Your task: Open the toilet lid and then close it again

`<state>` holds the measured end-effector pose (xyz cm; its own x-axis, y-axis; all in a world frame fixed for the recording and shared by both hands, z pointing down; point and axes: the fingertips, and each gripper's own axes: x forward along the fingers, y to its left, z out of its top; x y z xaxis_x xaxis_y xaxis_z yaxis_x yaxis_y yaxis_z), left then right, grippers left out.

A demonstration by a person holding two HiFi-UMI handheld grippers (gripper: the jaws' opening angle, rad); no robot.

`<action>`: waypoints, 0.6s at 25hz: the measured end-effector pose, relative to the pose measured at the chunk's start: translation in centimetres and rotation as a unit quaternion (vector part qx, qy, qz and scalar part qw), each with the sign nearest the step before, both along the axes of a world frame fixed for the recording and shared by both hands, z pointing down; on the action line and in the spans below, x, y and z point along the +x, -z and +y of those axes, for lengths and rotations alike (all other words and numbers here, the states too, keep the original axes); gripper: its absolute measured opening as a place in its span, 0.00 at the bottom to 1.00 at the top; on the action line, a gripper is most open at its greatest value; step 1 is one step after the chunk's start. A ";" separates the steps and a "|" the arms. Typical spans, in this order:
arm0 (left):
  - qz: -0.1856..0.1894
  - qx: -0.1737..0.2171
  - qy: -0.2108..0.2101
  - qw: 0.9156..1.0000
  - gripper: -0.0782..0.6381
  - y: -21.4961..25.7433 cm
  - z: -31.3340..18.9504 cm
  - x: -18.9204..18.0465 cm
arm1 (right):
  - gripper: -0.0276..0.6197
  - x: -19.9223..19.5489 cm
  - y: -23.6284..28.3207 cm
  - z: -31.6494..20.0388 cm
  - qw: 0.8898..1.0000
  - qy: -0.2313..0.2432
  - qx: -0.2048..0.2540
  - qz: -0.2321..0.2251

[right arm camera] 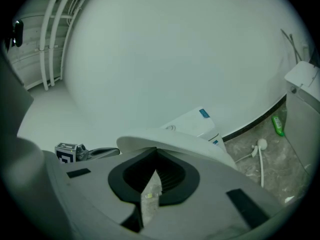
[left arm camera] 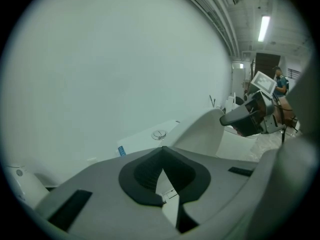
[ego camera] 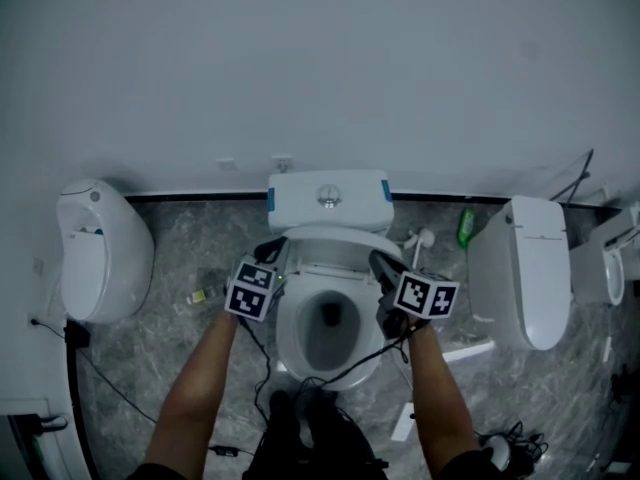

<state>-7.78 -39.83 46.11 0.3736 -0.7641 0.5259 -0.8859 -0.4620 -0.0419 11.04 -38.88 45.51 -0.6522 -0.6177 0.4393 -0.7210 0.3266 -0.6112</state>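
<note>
Left gripper (ego camera: 271, 250) and right gripper (ego camera: 381, 261), jaws closed empty, flanked the part-raised lid (ego camera: 335, 239). Unheld, it might slip and slam.

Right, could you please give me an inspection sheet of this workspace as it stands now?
Surface: grey marbled floor.
Job's things: toilet with lid raised, bowl exposed; cistern behind.
Clutter: green bottle, white brush, small item on the floor.
Grippers: left hand-held gripper and right hand-held gripper both shut, either side of the lid; contact unclear.
Cables: black cable across the bowl's front; floor cable at left.
Surroundings: white wall; spare toilets at left and right.
</note>
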 end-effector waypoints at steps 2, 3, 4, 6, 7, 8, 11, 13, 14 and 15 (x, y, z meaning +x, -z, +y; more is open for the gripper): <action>0.001 0.001 0.001 1.000 0.12 0.1 0.4 -0.2 | 0.06 -0.1 0.0 0.5 1.000 -0.001 0.000 0.002; 0.001 0.001 0.002 1.000 0.12 0.2 0.7 -0.3 | 0.06 -0.1 0.1 0.8 1.000 -0.002 -0.001 0.002; 0.002 0.001 0.004 1.000 0.12 0.3 1.0 -0.5 | 0.06 -0.1 0.2 1.1 1.000 -0.002 0.000 0.002; 0.005 0.001 0.006 1.000 0.12 0.7 1.8 -0.8 | 0.06 -0.1 0.5 1.9 1.000 -0.004 0.006 0.008; 0.008 0.001 0.007 1.000 0.12 1.0 2.3 -1.0 | 0.06 0.1 0.8 2.4 1.000 -0.004 0.013 0.013; 0.011 0.003 0.007 1.000 0.12 1.3 3.0 -1.0 | 0.06 0.2 1.1 3.0 1.000 -0.005 0.022 0.018; 0.022 0.013 0.006 1.000 0.12 2.8 5.3 -0.8 | 0.06 0.1 3.4 5.1 0.998 -0.007 0.065 0.026; 0.027 0.021 0.005 0.999 0.12 3.7 6.8 -0.3 | 0.06 0.2 4.7 6.4 0.995 -0.008 0.093 0.045; 0.026 0.024 0.004 0.999 0.12 3.9 7.3 -0.1 | 0.06 0.4 5.2 6.9 0.992 -0.011 0.106 0.060; 0.025 0.026 0.002 0.999 0.12 4.2 7.7 0.1 | 0.06 0.7 5.6 7.1 0.989 -0.016 0.121 0.078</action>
